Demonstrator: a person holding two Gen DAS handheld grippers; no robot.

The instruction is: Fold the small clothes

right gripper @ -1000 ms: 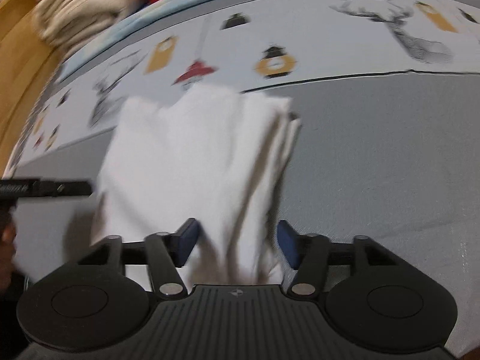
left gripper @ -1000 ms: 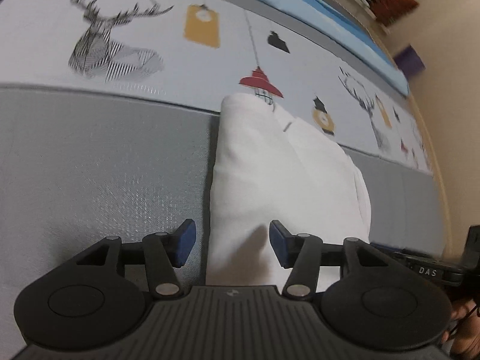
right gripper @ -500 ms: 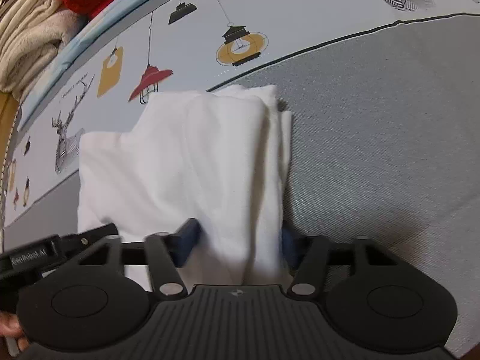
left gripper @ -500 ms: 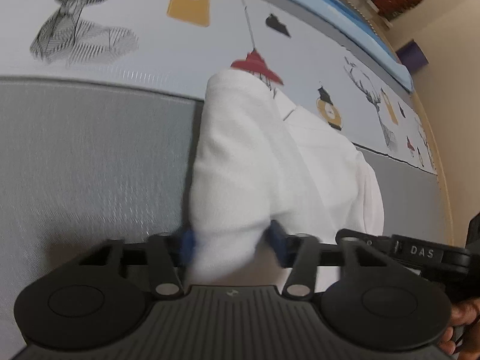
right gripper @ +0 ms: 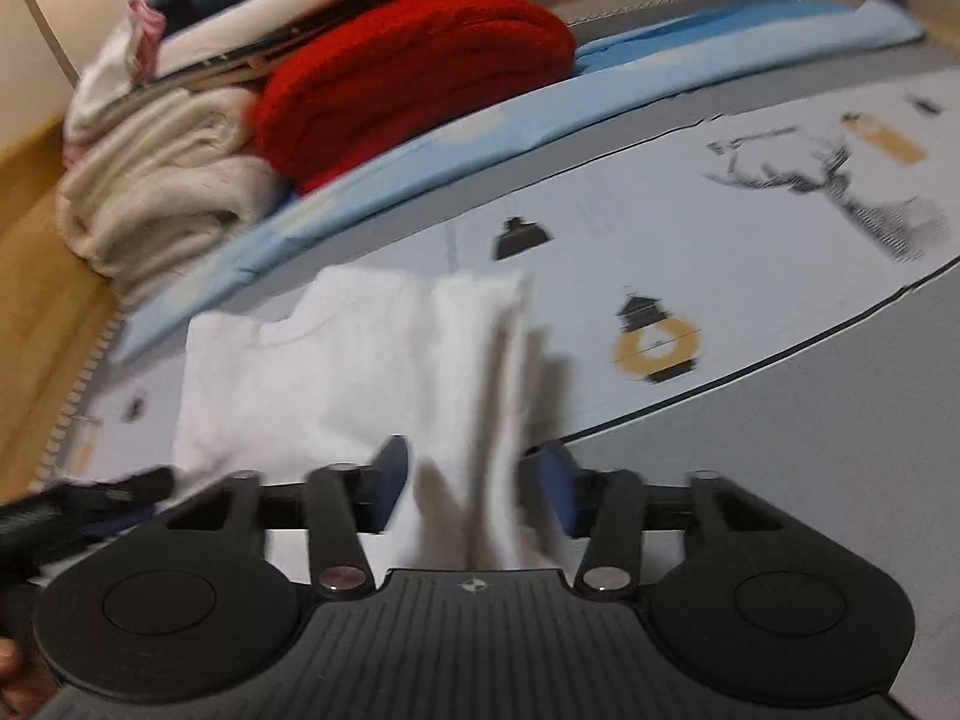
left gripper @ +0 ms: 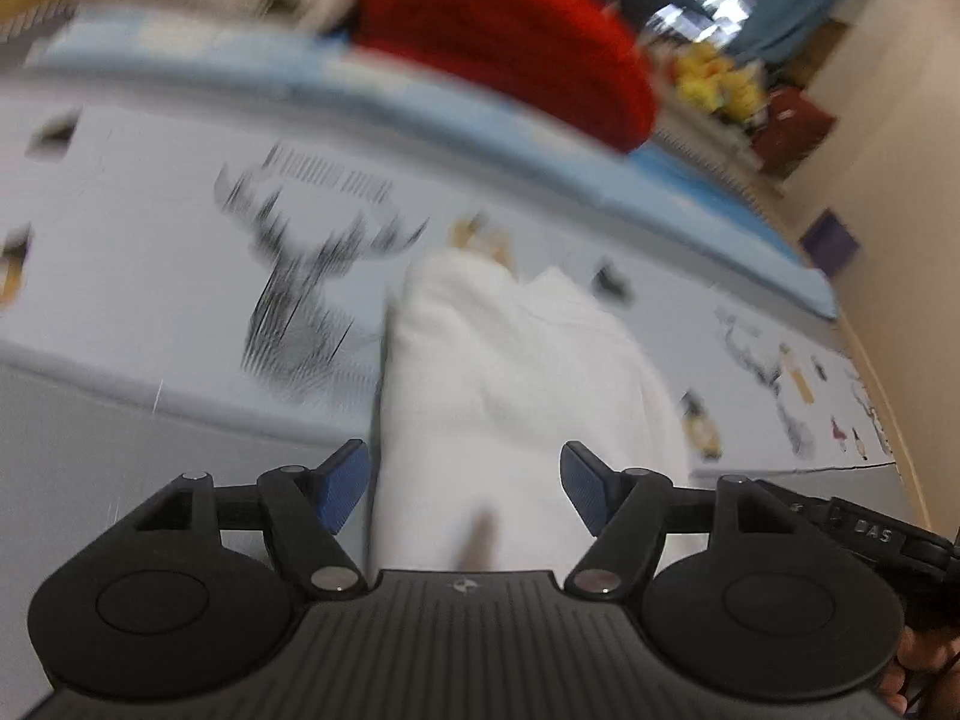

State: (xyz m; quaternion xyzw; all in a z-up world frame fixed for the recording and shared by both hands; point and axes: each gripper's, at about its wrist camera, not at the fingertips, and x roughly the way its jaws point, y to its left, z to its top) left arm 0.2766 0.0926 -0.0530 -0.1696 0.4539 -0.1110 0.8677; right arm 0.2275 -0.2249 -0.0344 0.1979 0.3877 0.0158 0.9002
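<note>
A folded white garment (left gripper: 510, 384) lies on the printed play mat (left gripper: 150, 300); it also shows in the right wrist view (right gripper: 360, 372). My left gripper (left gripper: 465, 483) is open, its blue pads apart on either side of the garment's near left end. My right gripper (right gripper: 477, 483) straddles the garment's near right edge, pads apart with cloth between them. The right gripper's body shows at the lower right of the left wrist view (left gripper: 864, 531). Both views are motion-blurred.
A red knit bundle (right gripper: 414, 72) and cream blankets (right gripper: 162, 180) are stacked at the back on a light blue mat (right gripper: 660, 54). The grey mat section (right gripper: 840, 420) lies to the right. A wooden floor strip (right gripper: 36, 276) runs on the left.
Both grippers moved forward along the mat with the garment, which now lies farther up on the printed section. The left jaws, pressed on the cloth half a second ago, have opened wide.
</note>
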